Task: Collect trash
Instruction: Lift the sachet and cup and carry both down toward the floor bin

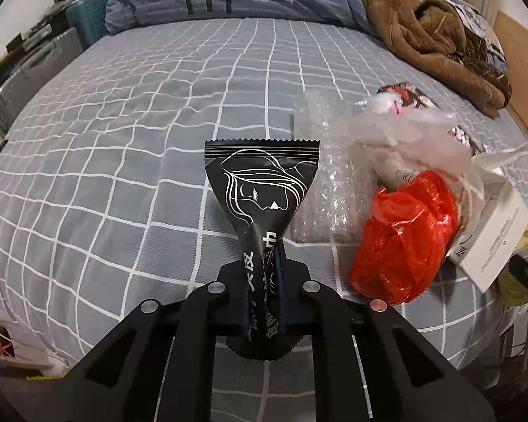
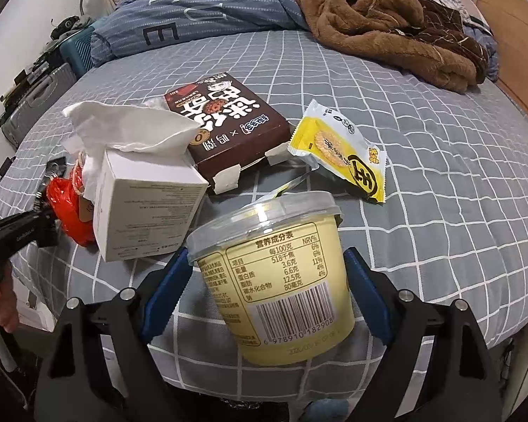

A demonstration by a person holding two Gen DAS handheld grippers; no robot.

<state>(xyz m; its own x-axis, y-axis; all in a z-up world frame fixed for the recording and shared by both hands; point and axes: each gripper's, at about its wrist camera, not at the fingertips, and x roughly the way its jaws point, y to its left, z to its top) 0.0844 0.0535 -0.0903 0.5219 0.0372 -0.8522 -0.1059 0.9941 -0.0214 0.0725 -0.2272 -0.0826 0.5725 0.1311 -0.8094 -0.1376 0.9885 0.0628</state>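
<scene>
Black foil crumples between the pressed-together fingers of the left gripper (image 1: 264,274), which pinches a black wrapper (image 1: 262,193) by its lower half so the printed top fans out above the checked bedsheet (image 1: 123,176). That grip looks narrow and the foil slick, so I judge the wrapper could slide out if it is swung quickly. Beside it on the sheet lie a red plastic bag (image 1: 401,242), bubble wrap (image 1: 327,190) and crumpled clear plastic (image 1: 394,130), all near but apart from the fingers.

On the other side, the right gripper (image 2: 267,277) straddles a pale yellow cup (image 2: 281,281) with a clear lid, its blue pads at each flank of the tilted cup. Whether they press it or stand a little off I cannot tell. The cup tapers and leans, so a weak squeeze could let it tip or drop.

Just beyond stand a white box (image 2: 148,211) with tissue (image 2: 130,126) on top, a brown carton (image 2: 225,126) and a yellow biscuit packet (image 2: 341,151). Farther back a brown blanket (image 2: 380,17) lies heaped.
</scene>
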